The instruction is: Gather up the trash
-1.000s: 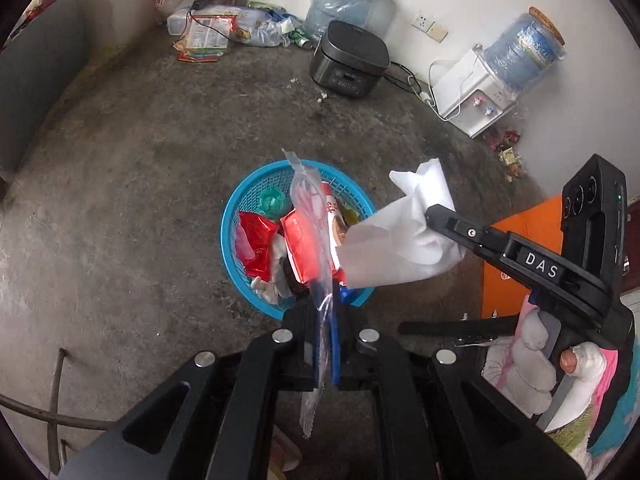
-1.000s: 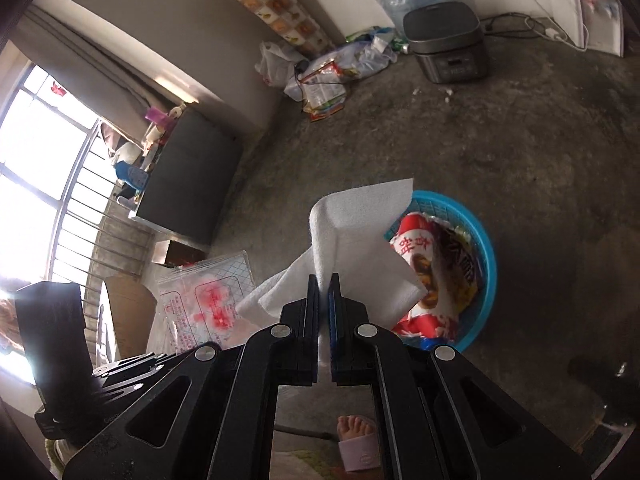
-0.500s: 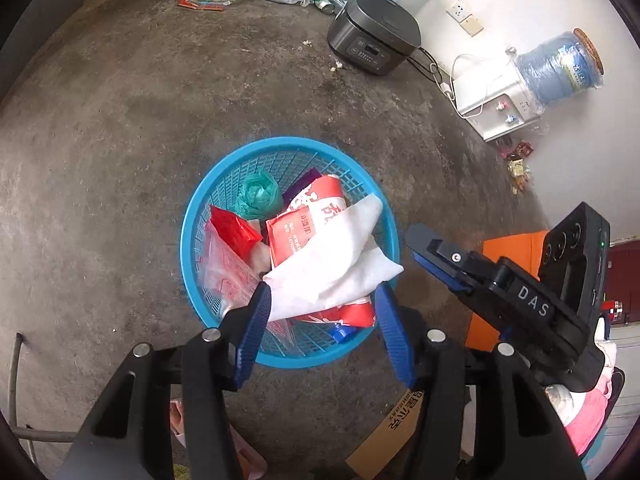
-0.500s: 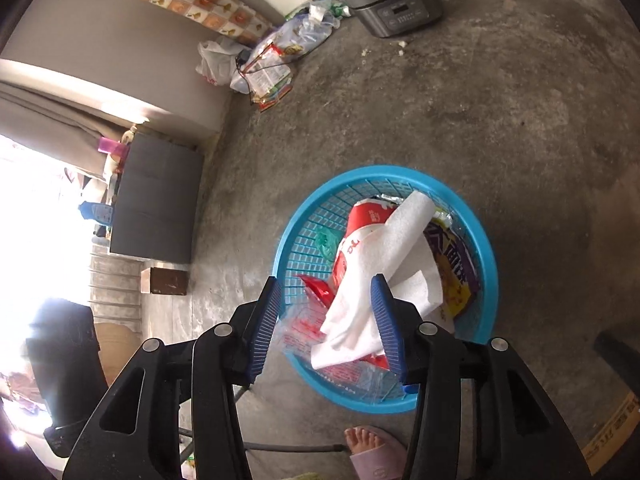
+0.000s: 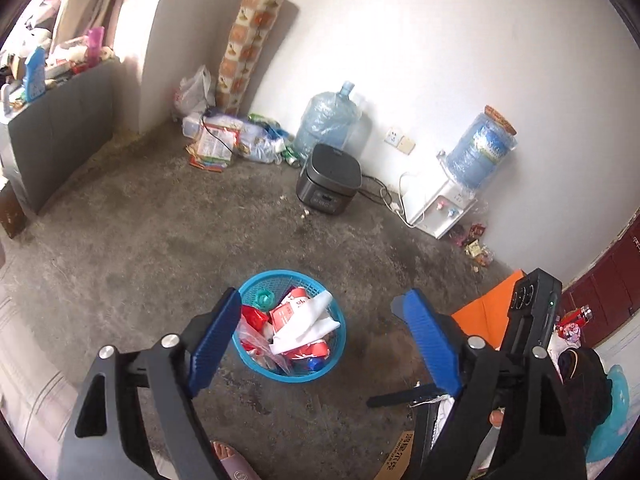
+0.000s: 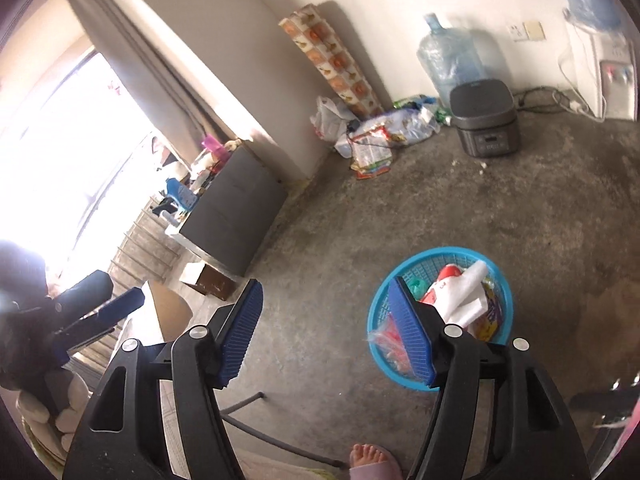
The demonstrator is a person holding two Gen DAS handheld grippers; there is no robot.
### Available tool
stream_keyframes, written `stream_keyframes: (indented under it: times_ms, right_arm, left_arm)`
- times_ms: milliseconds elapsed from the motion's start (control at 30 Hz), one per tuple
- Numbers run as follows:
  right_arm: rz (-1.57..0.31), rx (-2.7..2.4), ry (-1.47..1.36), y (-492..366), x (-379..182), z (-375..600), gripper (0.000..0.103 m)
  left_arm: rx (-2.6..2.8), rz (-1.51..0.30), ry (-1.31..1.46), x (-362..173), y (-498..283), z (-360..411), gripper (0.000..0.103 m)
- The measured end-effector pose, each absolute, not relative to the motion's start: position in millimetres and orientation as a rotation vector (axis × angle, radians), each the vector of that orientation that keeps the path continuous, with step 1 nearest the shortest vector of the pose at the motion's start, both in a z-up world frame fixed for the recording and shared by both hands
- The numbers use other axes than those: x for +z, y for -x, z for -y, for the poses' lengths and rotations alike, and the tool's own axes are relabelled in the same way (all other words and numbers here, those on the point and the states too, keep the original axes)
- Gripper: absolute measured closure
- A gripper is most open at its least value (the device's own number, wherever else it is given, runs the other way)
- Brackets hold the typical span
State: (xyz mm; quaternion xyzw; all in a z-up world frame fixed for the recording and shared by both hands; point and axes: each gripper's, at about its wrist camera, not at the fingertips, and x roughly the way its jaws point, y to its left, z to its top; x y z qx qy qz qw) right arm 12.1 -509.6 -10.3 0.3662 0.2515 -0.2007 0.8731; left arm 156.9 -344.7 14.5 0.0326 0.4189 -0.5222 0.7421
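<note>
Grippers at rest above floor. Left gripper has jaws wide apart, empty; basket lies ahead between its fingers, holding white sheet and red wrappers. Right gripper likewise spread, empty; basket behind its right finger.

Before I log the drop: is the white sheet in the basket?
In: white sheet lies atop wrappers inside blue basket; both claws open.
</note>
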Motion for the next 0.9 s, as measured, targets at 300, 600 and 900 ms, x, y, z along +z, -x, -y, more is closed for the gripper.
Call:
stream_keyframes:
  times_ms: [300,600,900]
  right_arm:
    - [-0.438,-0.327,-0.288,9,72,357,0.008]
    - [-0.628,-0.173,-0.135,17,46,263,0.008]
    - [-0.844,-0.204,-0.018,7,16,244,0.008]
  left_arm:
    - [-0.581,-0.698,-0.145,62,-89,175,0.005]
    - [-0.239,-0.754,-0.088,9,-17,55,0.005]
    - [-0.13,-0.91,-0.023,-26,0,19,0.005]
